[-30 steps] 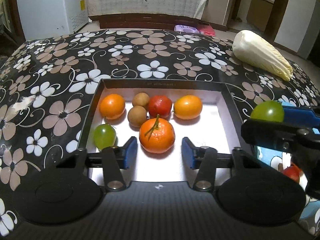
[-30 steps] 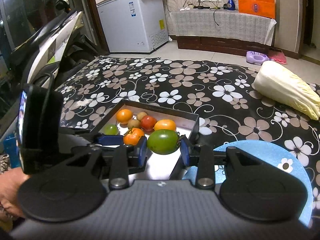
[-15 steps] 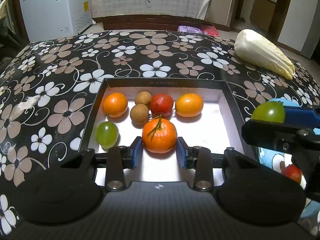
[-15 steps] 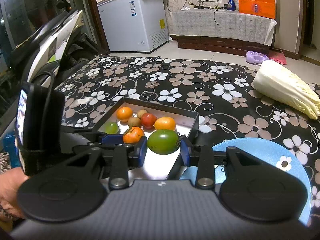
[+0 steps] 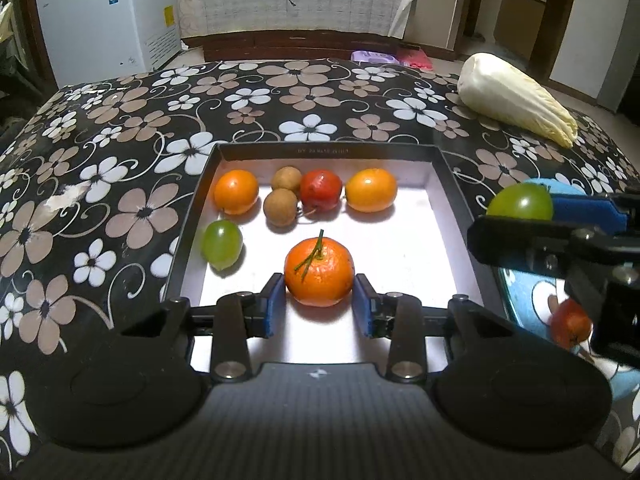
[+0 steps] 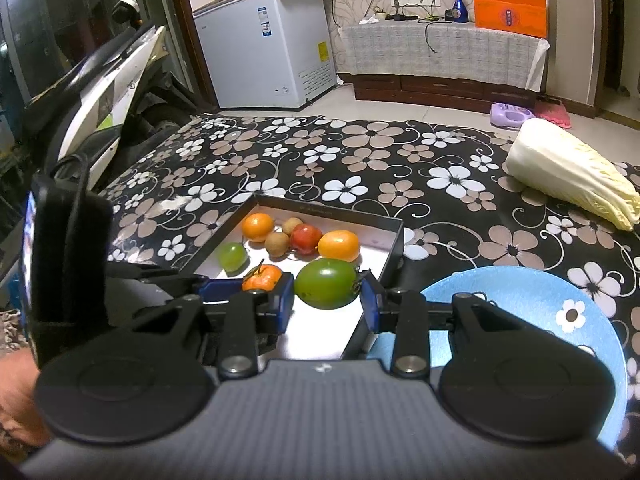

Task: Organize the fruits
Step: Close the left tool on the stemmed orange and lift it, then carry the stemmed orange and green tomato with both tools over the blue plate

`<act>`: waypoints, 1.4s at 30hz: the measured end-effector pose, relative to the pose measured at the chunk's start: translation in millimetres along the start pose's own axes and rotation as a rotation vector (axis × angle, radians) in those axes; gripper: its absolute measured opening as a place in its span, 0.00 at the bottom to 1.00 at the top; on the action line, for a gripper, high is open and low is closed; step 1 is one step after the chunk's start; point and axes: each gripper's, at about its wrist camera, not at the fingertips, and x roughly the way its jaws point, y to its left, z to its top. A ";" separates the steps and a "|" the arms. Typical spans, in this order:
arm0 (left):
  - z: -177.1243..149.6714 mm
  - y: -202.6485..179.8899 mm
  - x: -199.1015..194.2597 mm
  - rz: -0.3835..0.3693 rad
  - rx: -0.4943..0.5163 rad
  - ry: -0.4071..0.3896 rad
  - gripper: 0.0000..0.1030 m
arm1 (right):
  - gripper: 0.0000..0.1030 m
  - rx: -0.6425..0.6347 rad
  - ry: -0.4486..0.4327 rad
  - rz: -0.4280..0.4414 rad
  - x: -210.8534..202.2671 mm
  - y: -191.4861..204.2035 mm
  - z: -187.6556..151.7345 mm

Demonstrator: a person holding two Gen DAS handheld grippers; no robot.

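Stemmed mandarin (image 5: pixel 319 273) upright in the tray (image 5: pixel 438 216) — green tomato (image 6: pixel 327 284) aloft.

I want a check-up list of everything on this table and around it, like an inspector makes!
Surface: flowered tablecloth.
Job's things: box holding seven fruits, among them a stemmed mandarin; blue plate with a red fruit.
Clutter: cabbage on the cloth.
Grippers: left gripper pads at the mandarin's sides; right gripper shut on a green tomato.
Cables: wires on the far cabinet.
Surroundings: freezer, scooter.
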 end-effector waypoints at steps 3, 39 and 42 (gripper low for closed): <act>-3.1 2.2 -5.1 0.001 -0.002 -0.001 0.41 | 0.37 0.003 -0.005 -0.001 -3.3 1.8 -1.3; -10.7 -31.6 -47.1 -0.040 0.032 -0.039 0.41 | 0.37 0.045 -0.052 -0.025 -51.0 -19.5 -18.6; -10.4 -35.1 -49.5 -0.047 0.043 -0.050 0.41 | 0.37 0.046 -0.055 -0.026 -52.0 -20.2 -18.6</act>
